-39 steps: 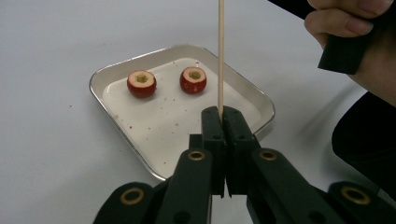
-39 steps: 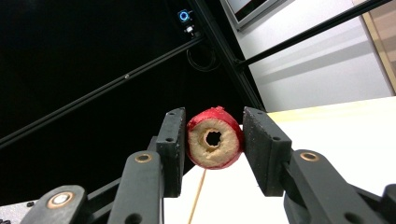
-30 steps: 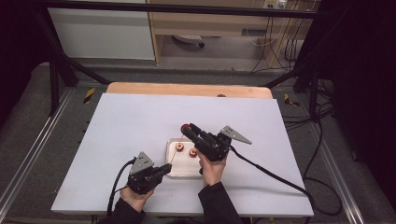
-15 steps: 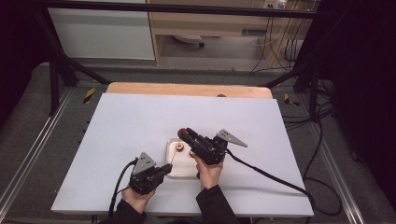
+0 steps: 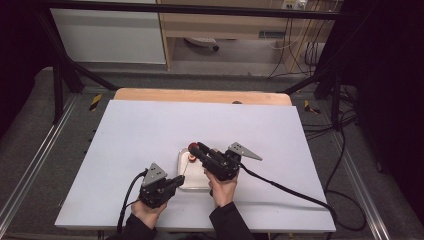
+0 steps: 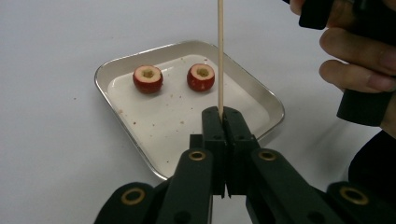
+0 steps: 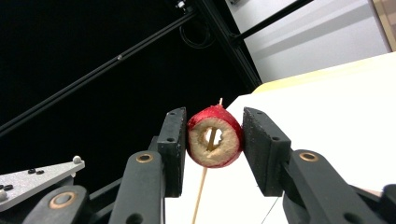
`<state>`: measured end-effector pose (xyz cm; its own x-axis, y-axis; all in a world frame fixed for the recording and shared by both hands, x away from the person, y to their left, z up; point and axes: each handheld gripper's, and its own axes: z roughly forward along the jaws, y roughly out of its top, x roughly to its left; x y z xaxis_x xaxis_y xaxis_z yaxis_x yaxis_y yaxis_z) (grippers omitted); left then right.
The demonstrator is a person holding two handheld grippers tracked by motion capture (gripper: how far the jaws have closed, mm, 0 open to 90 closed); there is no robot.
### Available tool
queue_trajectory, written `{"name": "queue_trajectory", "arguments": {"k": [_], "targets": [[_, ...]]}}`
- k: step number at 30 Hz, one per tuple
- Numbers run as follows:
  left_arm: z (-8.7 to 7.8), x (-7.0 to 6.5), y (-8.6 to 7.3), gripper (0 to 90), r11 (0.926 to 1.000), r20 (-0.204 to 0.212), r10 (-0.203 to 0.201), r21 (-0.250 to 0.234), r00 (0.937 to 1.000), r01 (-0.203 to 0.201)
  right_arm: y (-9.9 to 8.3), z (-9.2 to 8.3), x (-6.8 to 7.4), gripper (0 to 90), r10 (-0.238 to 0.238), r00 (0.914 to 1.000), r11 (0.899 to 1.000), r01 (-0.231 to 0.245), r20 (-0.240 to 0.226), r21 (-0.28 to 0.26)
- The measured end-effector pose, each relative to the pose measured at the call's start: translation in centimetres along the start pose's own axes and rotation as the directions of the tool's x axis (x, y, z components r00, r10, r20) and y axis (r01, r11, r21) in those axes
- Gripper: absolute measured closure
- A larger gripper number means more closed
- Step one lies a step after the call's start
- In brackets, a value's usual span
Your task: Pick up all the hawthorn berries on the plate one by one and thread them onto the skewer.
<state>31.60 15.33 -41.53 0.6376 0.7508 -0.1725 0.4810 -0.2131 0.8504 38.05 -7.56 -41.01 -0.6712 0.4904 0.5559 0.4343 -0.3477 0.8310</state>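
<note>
We observed the left gripper [image 6: 223,116] clenched on a thin wooden skewer [image 6: 220,56], which stood upright from the jaws and was cut off by the top edge of the left gripper view. Its lower end was hidden between the jaws.

The right gripper [image 7: 215,140] grasped a cored red fruit [image 7: 215,136] between its pads. The skewer [image 7: 208,140] passed through the core hole; its tip showed just above the fruit, and its shaft ran down below it. In the high view, this fruit [image 5: 193,146] showed as a small red spot at the jaw tips, above the tray [image 5: 186,184], and we could not make out the skewer there.

Two more cored fruits [image 6: 148,78] [image 6: 201,76] lay side by side, apart, at the far end of the metal tray [image 6: 266,100]. The left gripper's jaws covered the tray's near corner. In the high view, the right gripper [image 5: 196,149] hid most of the tray. The tray rested on the white table [image 5: 150,130].
</note>
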Motion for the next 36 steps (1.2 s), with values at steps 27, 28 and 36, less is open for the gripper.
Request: {"name": "queue_trajectory", "arguments": {"k": [27, 28, 36], "targets": [[-0.3, 0.0, 0.0, 88.9, 0.9982, -0.003, 0.015, -0.058, 0.9999, -0.015, -0.4, -0.2, 0.4, 62.7, 0.057, 0.9984, 0.996, -0.057, 0.001, 0.063], [-0.5, 0.1, 0.3, 88.9, 0.9982, -0.007, 0.012, -0.058, 0.9999, -0.013, -0.7, -0.1, 0.3, 62.7, 0.073, 0.9972, 0.994, -0.072, -0.012, 0.086], [-0.1, 0.4, 0.4, 88.8, 0.999, 0.0, 0.002, -0.044, 1.0, -0.002, -1.3, 0.1, 0.8, 62.5, 0.026, 0.9997, 0.995, -0.026, -0.001, 0.1]]}}
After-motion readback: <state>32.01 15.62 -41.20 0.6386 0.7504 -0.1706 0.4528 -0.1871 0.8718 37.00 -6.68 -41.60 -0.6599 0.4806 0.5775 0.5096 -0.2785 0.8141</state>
